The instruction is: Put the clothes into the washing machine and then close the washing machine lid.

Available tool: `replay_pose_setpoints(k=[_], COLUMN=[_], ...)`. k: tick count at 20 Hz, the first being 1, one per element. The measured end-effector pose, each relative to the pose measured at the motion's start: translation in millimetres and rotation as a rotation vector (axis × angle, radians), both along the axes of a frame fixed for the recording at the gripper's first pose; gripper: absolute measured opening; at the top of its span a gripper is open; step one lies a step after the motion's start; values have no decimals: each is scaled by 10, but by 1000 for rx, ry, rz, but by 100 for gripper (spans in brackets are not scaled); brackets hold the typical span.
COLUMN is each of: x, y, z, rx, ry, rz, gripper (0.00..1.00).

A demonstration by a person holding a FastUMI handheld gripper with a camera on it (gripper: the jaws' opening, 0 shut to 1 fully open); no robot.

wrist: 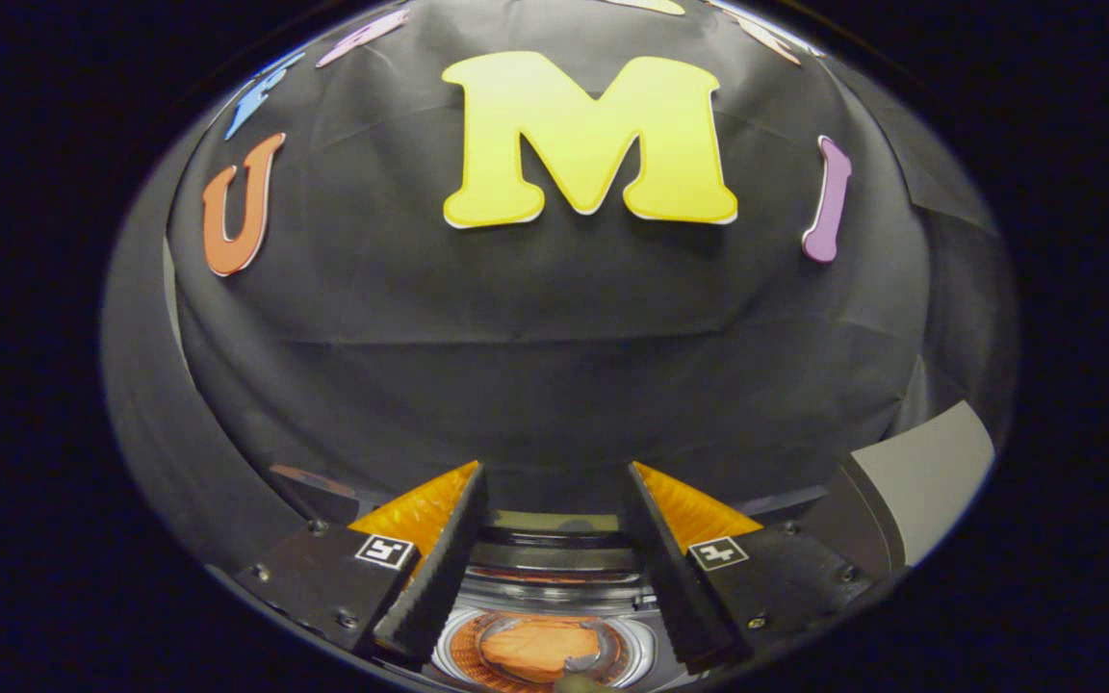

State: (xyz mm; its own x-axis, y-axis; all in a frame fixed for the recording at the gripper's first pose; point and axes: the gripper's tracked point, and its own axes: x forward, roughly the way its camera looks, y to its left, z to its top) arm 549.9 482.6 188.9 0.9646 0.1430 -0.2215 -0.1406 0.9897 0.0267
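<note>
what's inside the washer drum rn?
An orange garment lies in the washing machine drum, seen between the open gripper jaws. The jaws cover the drum's sides, and anything beneath the garment is hidden.

Washing machine (pixel 554 563) mostly cut off below, flanks hidden behind hand-held gripper (pixel 554 500) fingers. Orange clothes (pixel 540 647) in drum partly visible; lid posn can't tell.

From my remote seat I see the gripper (pixel 554 558) with its two fingers spread wide apart, nothing held between them. Both fingers (pixel 434 568) run forward and converge slightly toward their tips, each with a ribbed inner pad facing the gap. Each finger base carries a small square marker tag (pixel 384 551), and the mounting blocks behind them sit level with each other.
</note>
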Motion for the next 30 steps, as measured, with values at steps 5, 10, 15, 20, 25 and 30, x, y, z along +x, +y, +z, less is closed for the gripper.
replay_pose_setpoints(k=[5,10,15,20,25,30], x=[-166,-354,-510,-666,-826,-1021], y=[-32,-35,-50,-65,-68,-88], z=[-29,-83,-146,-220,-313,-442], rx=[1,0,1,0,3,-16], ry=[-28,-44,-70,-81,-60,-39], rz=[17,16,26,45,68,87], gripper=[89,89,89,89,89,90])
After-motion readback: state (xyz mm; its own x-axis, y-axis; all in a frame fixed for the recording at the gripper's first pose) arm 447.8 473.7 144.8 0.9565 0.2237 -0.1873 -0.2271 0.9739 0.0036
